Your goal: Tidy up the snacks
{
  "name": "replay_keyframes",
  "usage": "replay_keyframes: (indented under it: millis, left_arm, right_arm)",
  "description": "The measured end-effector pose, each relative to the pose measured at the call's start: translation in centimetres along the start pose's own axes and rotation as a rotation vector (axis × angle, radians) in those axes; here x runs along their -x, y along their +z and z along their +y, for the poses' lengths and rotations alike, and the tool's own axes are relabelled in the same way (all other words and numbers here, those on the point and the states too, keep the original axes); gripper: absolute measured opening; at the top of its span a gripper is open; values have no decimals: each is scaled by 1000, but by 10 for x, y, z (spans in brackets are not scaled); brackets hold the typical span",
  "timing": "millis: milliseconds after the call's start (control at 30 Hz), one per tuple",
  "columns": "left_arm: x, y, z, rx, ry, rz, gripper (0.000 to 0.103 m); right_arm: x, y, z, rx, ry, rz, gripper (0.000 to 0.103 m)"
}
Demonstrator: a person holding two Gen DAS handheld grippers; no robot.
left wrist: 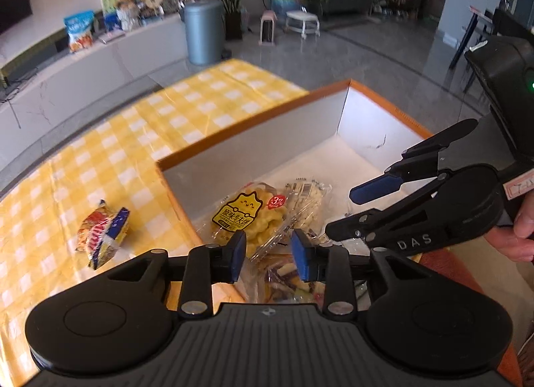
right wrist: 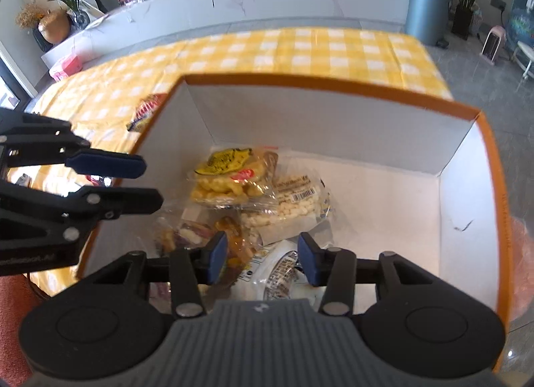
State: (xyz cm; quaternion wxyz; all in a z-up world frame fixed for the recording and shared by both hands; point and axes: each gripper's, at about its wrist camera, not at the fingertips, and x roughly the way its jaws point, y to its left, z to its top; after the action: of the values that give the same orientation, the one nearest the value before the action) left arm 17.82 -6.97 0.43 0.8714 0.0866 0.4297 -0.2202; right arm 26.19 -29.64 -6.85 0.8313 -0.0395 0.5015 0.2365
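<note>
Yellow-and-white checked cloth [left wrist: 100, 153] covers the table, with grey floor tiles and a white counter behind. I see a cardboard box [right wrist: 333, 113] on it, orange outside and plain white inside, with its top open.

On the box floor lies a loose pile of snacks in crinkly clear wrappers. At 12 o'clock in the pile is a yellow waffle pack [right wrist: 227, 173] with a yellow label, its surface bumpy. Just to its right, touching it, is a pale puffed-rice pack [right wrist: 293, 203] bearing a barcode. Nearer me lie a mixed dried-fruit pack [right wrist: 200, 237] and a white wrapped pack [right wrist: 283, 273], partly hidden behind my right claw.

One snack stays outside the box: a red, yellow and blue packet [left wrist: 101, 233] on the cloth, at 9 o'clock from the box in the left wrist view, well apart from my left claw.

My left claw [left wrist: 268, 253] hovers over the near corner of the box, its blue pads spread and gripping nothing. My right claw [right wrist: 262, 260] hangs above the pile, likewise spread and empty.
</note>
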Motion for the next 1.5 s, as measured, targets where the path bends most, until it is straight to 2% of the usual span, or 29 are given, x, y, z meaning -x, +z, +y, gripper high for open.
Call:
replay_keyframes:
  millis: [200, 333, 500, 667, 867, 1100, 1200, 1433, 1500]
  left_arm:
    - [40, -17, 1, 35, 85, -90, 51]
    - [61, -33, 5, 77, 163, -151, 52]
    - [84, -59, 20, 177, 235, -220, 52]
    - [105, -95, 39, 283, 303, -274, 52]
    - [119, -136, 59, 365, 376, -256, 52]
    - [115, -171, 70, 416, 329, -252, 52]
    - [112, -179, 68, 389, 312, -248, 52]
    - [94, -190, 80, 390, 301, -208, 53]
    - [89, -190, 84, 374, 296, -200, 62]
  right_arm:
    - [24, -12, 20, 0, -37, -82, 53]
    - [37, -23, 43, -2, -103, -169, 53]
    - [48, -38, 75, 5, -137, -265, 55]
    - [57, -55, 109, 11, -124, -367, 58]
    - [57, -75, 154, 43, -83, -459, 58]
    - [34, -94, 194, 63, -21, -506, 47]
    - [18, -99, 206, 92, -8, -479, 43]
    - [-15, -102, 211, 90, -3, -403, 43]
    - [-22, -99, 211, 93, -5, -392, 43]
